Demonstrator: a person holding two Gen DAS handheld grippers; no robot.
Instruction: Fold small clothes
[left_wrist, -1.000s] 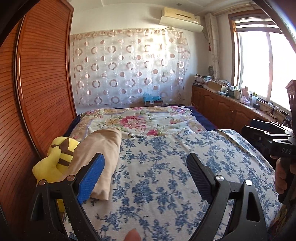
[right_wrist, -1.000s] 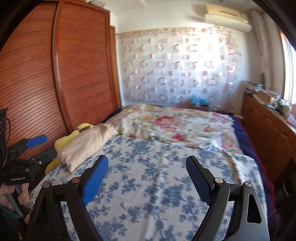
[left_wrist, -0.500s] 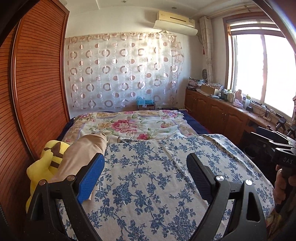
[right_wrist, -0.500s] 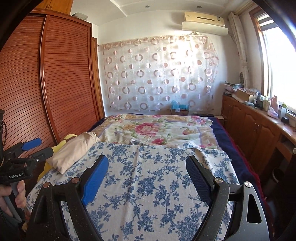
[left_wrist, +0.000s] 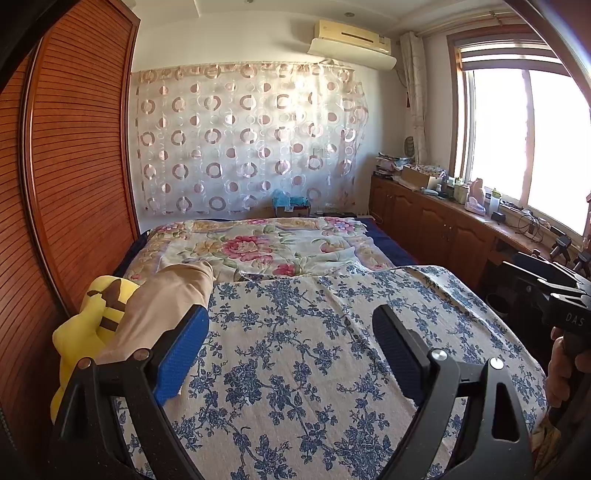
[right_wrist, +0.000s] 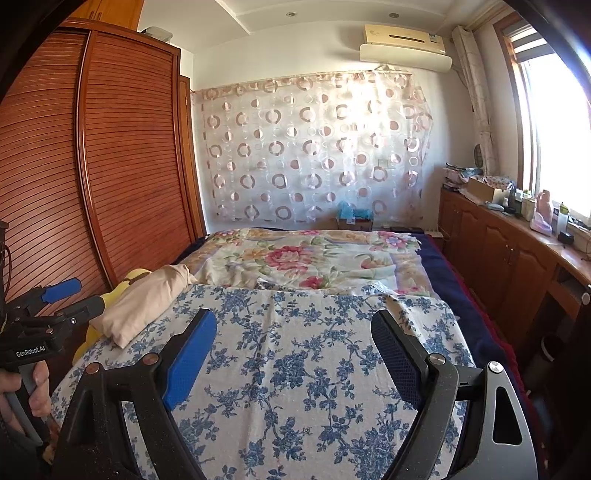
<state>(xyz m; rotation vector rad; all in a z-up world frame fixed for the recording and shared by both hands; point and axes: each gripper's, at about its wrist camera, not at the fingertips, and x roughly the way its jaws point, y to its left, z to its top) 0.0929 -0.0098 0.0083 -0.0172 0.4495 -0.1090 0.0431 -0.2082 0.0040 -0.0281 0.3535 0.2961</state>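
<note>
A beige folded garment (left_wrist: 162, 306) lies at the left edge of the blue-flowered bedspread (left_wrist: 303, 354), leaning on a yellow plush toy (left_wrist: 92, 321). It also shows in the right wrist view (right_wrist: 147, 299). My left gripper (left_wrist: 290, 343) is open and empty, held above the bedspread, just right of the garment. My right gripper (right_wrist: 291, 347) is open and empty above the middle of the bedspread (right_wrist: 314, 369). The left gripper also appears at the left edge of the right wrist view (right_wrist: 55, 299).
A wooden slatted wardrobe (left_wrist: 66, 177) stands along the bed's left side. A pink-flowered quilt (left_wrist: 266, 247) covers the far half of the bed. Wooden cabinets (left_wrist: 443, 229) with clutter run under the window on the right.
Both grippers have tilted upward and pulled back a little, so more of the room and ceiling shows. Both stay open and empty. The garment has not moved.
</note>
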